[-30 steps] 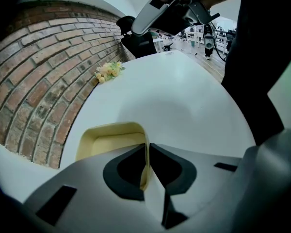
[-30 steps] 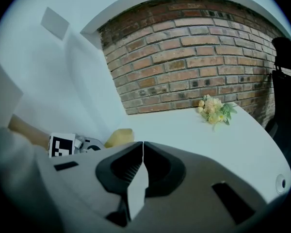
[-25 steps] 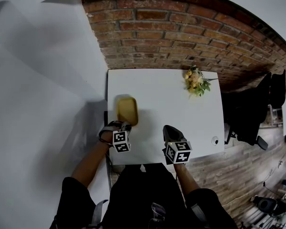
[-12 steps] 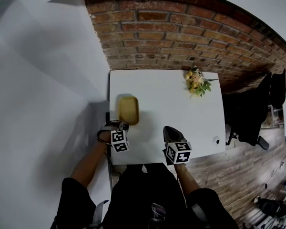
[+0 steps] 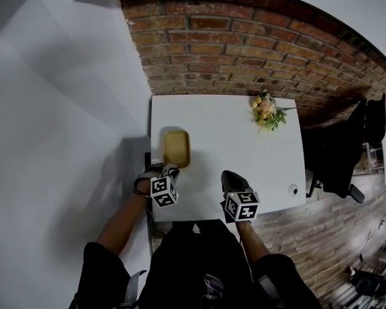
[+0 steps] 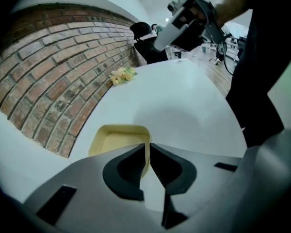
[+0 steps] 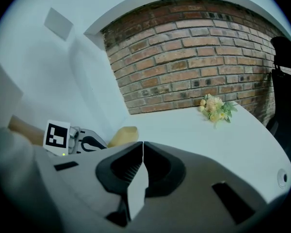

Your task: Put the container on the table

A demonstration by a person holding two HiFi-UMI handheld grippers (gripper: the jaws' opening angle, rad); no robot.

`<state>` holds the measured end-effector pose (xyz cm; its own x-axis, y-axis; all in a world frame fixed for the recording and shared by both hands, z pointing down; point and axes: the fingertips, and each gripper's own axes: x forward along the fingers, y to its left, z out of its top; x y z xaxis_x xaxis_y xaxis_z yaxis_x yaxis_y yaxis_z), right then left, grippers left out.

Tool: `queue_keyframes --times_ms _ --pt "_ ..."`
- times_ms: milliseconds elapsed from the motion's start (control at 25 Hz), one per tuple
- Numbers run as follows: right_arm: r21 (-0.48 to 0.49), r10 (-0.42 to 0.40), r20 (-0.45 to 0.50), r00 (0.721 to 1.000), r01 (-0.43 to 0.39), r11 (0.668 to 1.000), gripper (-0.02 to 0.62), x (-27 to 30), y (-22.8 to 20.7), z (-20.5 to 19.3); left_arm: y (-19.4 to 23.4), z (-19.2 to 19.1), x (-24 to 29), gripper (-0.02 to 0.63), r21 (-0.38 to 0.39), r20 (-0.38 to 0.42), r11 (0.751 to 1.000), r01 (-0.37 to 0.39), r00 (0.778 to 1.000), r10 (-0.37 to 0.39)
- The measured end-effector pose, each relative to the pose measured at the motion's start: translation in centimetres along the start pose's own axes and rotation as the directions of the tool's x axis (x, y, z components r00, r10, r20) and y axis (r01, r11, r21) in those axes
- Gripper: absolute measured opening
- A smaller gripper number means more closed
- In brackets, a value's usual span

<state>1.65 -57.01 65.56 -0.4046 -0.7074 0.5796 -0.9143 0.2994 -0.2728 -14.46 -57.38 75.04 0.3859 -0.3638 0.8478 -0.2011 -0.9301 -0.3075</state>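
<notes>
A shallow yellow container point(image 5: 176, 148) rests on the left part of the white table point(image 5: 231, 140). My left gripper point(image 5: 169, 168) sits at its near edge. In the left gripper view the jaws are closed on the near rim of the container point(image 6: 117, 139), with my left gripper point(image 6: 148, 145) low over the tabletop. My right gripper point(image 5: 228, 174) hovers near the table's front edge, to the right of the container, jaws together and holding nothing. In the right gripper view my right gripper point(image 7: 142, 143) points toward the brick wall, with the container point(image 7: 122, 136) to its left.
A small bunch of yellow flowers point(image 5: 265, 111) lies at the table's far right corner. A small round fitting point(image 5: 291, 189) sits near the right front corner. A brick wall point(image 5: 244, 50) backs the table, and a black chair point(image 5: 347, 147) stands to the right.
</notes>
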Motion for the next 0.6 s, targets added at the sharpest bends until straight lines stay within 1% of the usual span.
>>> queue_keyframes --times_ms 160,280,360,440,520,600 --pt "-0.003 -0.001 0.01 1.0 0.001 1.0 0.023 -0.2 0.7 0.1 0.9 2.2 -2.0 0.031 -0.12 0.103 0.992 -0.046 0.993 0.058" --pt "-0.015 0.007 0.022 1.0 -0.006 1.0 0.023 -0.6 1.4 0.5 1.8 2.9 -3.2 0.029 -0.199 0.143 0.976 -0.09 0.982 0.12" --pt "-0.037 0.016 0.037 0.999 -0.014 0.999 0.023 -0.9 1.8 0.8 2.4 2.9 -3.7 0.023 -0.254 0.157 0.959 -0.128 0.972 0.172" --pt "-0.057 0.02 0.052 0.998 -0.017 0.998 0.023 -1.2 2.1 1.1 2.8 2.8 -4.2 0.014 -0.316 0.159 0.935 -0.159 0.963 0.217" --pt "-0.072 0.022 0.069 0.997 -0.017 0.997 0.023 -1.3 2.3 1.5 2.9 2.5 -4.6 0.014 -0.376 0.15 0.91 -0.174 0.958 0.246" --pt "-0.078 0.026 0.085 0.996 -0.019 0.997 0.023 -1.4 2.6 1.8 2.7 2.1 -5.2 0.014 -0.416 0.131 0.889 -0.194 0.954 0.27"
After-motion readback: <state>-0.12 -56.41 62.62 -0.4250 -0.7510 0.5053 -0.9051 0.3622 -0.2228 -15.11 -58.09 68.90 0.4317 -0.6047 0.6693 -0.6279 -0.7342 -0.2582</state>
